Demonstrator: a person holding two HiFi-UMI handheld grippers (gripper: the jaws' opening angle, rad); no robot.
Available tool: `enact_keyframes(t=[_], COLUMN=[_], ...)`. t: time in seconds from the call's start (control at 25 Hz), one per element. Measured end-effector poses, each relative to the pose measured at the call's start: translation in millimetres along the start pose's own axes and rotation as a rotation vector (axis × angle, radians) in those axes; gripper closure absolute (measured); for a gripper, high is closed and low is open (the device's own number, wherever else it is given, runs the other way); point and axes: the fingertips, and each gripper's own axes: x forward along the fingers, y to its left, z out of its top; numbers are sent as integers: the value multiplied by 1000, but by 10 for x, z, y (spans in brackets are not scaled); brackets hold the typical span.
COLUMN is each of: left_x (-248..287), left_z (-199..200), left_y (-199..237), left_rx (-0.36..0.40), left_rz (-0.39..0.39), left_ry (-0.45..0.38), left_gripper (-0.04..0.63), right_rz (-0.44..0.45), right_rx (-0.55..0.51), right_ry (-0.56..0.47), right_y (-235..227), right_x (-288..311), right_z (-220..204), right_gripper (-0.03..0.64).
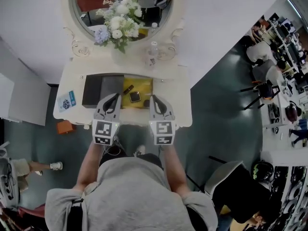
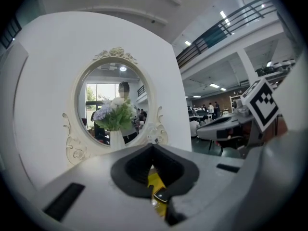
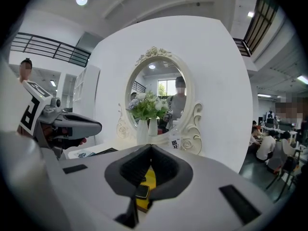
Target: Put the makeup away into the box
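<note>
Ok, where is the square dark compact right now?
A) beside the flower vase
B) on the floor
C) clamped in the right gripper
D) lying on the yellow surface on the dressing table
D: the head view shows the compact lying on the yellow surface on the dressing table, while the left gripper and the right gripper both have their jaws together with nothing in them.

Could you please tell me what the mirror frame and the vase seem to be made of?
The mirror frame: probably painted wood or moulded resin, matt cream-white, judging by its carved-looking scrolls. The vase: likely glazed ceramic, smooth opaque white, though plastic is possible.
</note>
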Motion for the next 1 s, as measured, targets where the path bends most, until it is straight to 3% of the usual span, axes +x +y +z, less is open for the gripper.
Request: enact_keyframes(t=[0.48, 1.0], left_x=[-615, -1444], left_z=[-225, -671], left_y=[483, 1351], left_rx=[-32, -102], left_rz=[205, 427], left_ry=[42, 108], left_gripper=[594, 594], right_rz=[248, 507], right_rx=[-57, -91], right_ry=[-20, 22], right_y=[844, 2192], right_x=[268, 693], right_z=[103, 53], right_gripper=[601, 601])
